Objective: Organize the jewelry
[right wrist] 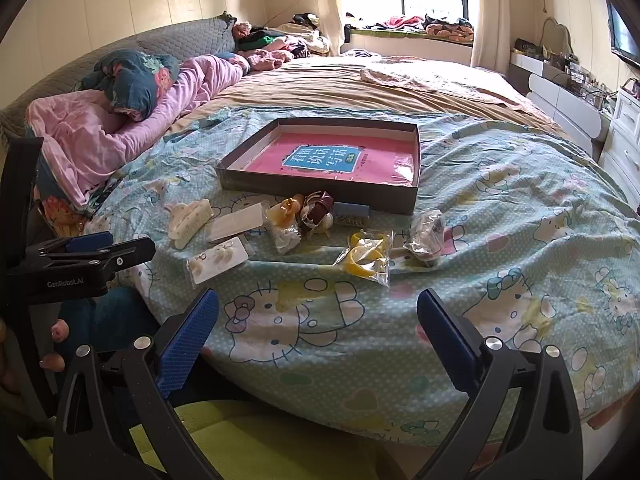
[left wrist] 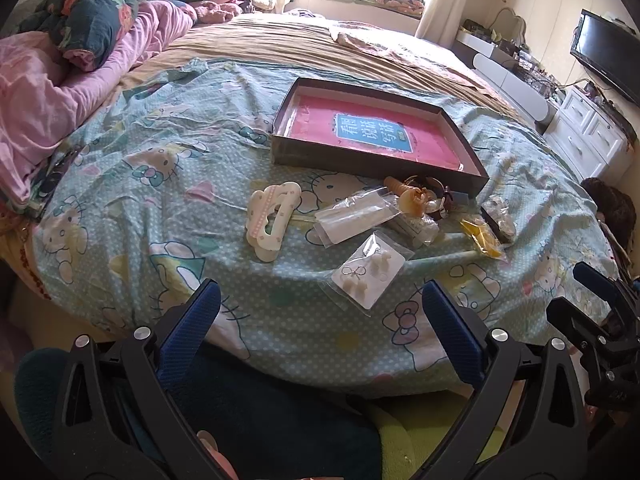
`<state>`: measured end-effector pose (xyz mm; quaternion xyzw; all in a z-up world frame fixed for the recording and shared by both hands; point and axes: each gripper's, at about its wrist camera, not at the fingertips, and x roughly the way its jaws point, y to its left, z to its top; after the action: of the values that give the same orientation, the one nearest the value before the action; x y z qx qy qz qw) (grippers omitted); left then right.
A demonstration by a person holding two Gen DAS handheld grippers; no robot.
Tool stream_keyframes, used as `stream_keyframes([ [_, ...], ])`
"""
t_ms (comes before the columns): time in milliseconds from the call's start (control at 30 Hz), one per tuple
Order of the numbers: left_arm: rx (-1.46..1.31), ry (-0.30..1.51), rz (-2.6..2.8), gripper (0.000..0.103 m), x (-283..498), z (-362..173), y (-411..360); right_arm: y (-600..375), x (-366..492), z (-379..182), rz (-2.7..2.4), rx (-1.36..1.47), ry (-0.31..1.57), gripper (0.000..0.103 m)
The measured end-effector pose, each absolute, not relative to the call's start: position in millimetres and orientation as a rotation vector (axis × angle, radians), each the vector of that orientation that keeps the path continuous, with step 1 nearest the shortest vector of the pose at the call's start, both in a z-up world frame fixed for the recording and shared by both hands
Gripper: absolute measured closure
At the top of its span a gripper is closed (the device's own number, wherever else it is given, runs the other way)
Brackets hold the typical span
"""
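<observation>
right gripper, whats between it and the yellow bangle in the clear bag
Nothing: only bare cartoon-cat bedsheet lies between the open right gripper and the bagged yellow bangle, seen in the right wrist view.

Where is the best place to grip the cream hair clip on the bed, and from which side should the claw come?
Grip the cream hair clip across its narrow width near the middle, coming from above. It lies flat and long on the bedsheet, apart from the packets, so the open left claw probably fits around it.
</observation>
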<state>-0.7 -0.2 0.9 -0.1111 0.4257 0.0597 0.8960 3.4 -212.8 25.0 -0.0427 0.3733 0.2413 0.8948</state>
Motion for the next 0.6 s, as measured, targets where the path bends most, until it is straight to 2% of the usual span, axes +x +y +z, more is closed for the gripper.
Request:
stream_keyframes([
  [600,-0.224,0.877,0.125,0.009,-1.4,1.2,-1.3,-211.9,3.7,26.6,0.501,-0.089,0.77,0.004],
])
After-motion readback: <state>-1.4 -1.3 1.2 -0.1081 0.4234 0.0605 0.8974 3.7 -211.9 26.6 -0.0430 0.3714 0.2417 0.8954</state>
